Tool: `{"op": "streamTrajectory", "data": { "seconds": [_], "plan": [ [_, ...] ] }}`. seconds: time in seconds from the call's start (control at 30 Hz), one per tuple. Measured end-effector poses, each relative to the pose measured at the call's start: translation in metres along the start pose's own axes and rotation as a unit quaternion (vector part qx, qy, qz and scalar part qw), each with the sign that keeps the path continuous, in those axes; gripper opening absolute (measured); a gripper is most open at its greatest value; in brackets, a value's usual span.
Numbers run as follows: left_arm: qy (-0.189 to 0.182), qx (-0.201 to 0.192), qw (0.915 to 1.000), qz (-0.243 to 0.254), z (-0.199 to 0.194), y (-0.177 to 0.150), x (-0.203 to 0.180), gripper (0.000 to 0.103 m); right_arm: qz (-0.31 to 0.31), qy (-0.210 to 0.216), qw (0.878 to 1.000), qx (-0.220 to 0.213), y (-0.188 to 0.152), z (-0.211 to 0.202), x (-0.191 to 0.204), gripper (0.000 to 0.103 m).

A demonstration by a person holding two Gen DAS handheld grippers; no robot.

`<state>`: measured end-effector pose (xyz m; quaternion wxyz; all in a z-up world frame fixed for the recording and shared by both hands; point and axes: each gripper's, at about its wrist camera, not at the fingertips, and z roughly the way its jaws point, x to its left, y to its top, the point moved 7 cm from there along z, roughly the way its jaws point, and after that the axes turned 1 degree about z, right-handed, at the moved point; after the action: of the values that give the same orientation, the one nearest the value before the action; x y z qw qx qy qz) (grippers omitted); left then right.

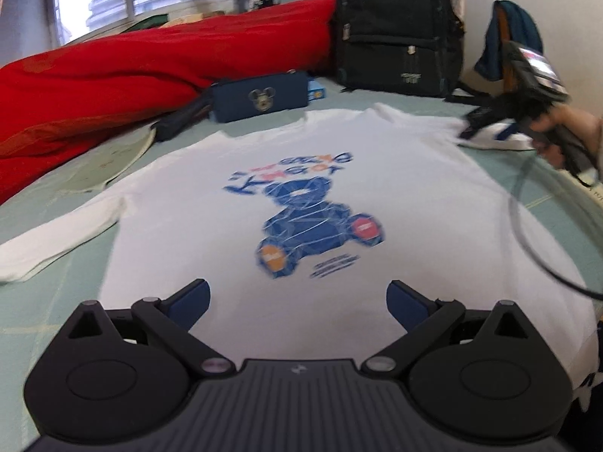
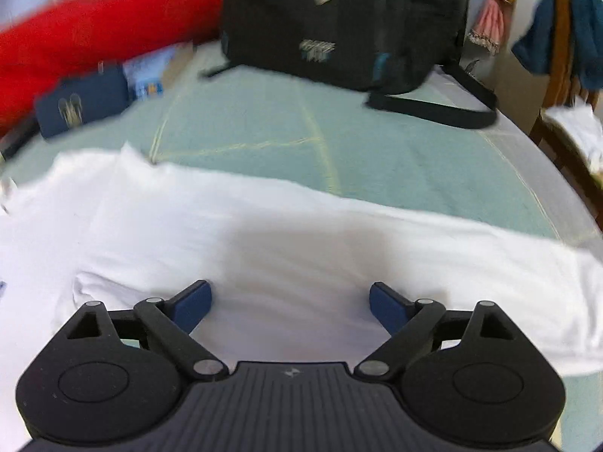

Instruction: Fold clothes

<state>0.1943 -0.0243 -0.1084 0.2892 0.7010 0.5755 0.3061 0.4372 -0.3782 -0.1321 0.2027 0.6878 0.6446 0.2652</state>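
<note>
A white long-sleeved shirt (image 1: 188, 203) with a blue bear print (image 1: 312, 226) lies flat, print up, on the pale green bed (image 1: 37, 301), collar far from me. My left gripper (image 1: 297, 297) is open and empty above the shirt's hem. My right gripper (image 2: 290, 299) is open and empty just above the shirt's right shoulder and sleeve (image 2: 414, 248). In the left wrist view the right gripper (image 1: 486, 128) hovers at the far right sleeve, held by a hand (image 1: 565, 132). The left sleeve (image 1: 56, 241) stretches out to the left.
A red duvet (image 1: 132, 75) lies along the far left. A navy pouch (image 1: 260, 96) and a black backpack (image 1: 395, 34) sit beyond the collar. A wooden chair (image 2: 561, 75) with a blue cloth stands at the bed's right edge. A black cable (image 1: 527, 233) trails over the shirt's right side.
</note>
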Motion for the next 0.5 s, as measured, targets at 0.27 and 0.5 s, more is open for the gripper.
{"op": "streamTrajectory", "data": {
  "seconds": [0.27,0.5],
  "plan": [
    [0.008,0.037,0.9977,-0.056,0.012,-0.027,0.027,0.101,0.010,-0.001,0.999,-0.033,-0.020,-0.118,-0.020,0.099],
    [-0.003,0.036,0.9979,-0.054,-0.002,-0.041,0.023,0.102,-0.105,0.110,0.986,-0.062,-0.064,-0.182,0.092,0.103]
  ]
}}
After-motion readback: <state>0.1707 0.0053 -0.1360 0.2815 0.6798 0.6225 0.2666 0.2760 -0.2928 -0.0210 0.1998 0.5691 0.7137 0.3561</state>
